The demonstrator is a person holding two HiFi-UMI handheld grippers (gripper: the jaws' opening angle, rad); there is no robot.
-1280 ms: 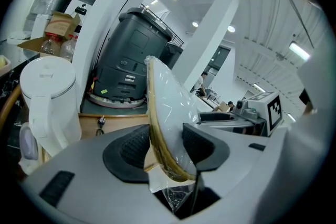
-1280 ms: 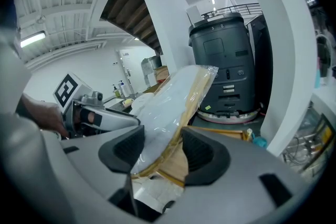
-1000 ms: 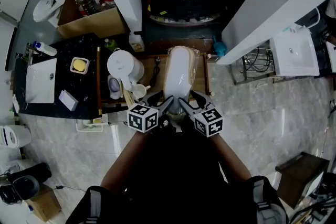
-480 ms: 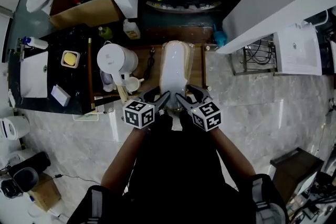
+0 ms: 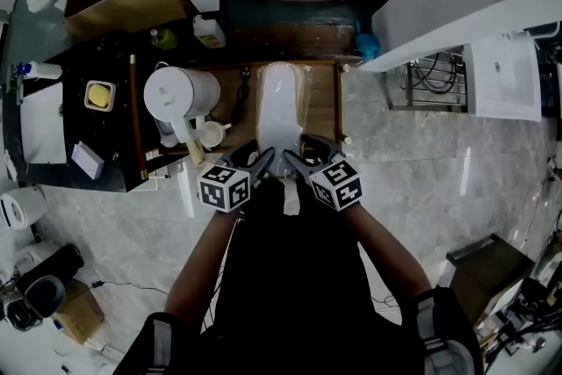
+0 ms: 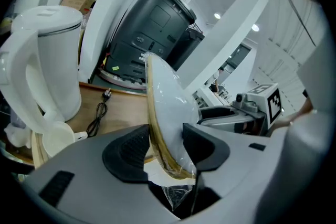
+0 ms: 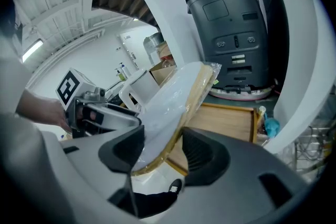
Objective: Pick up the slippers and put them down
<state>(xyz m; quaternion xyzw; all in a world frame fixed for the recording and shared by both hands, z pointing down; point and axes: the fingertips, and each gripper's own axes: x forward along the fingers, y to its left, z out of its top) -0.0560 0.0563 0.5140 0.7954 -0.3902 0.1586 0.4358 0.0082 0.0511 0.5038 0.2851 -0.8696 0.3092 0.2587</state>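
A pair of white slippers (image 5: 281,108) with tan sole edges, wrapped in clear plastic, is held lengthwise over the wooden tabletop (image 5: 321,105). My left gripper (image 5: 262,161) is shut on the near end from the left, and my right gripper (image 5: 298,161) is shut on it from the right. In the left gripper view the slippers (image 6: 164,105) stand on edge between the pads of the left gripper (image 6: 165,149). The right gripper view shows the slippers (image 7: 176,94) tilted, pinched by the right gripper (image 7: 164,153). The heel end hangs past the table's near edge.
A white kettle (image 5: 180,95) and a cup (image 5: 211,134) stand left of the slippers, with a black cord and plug (image 6: 100,110) beside them. A dark grey machine (image 6: 152,23) stands behind the table. A black counter (image 5: 61,118) lies left, a wire rack (image 5: 435,75) right.
Both grippers have sunk together toward the wooden tabletop, carrying the slippers with them. Neither grip has changed.
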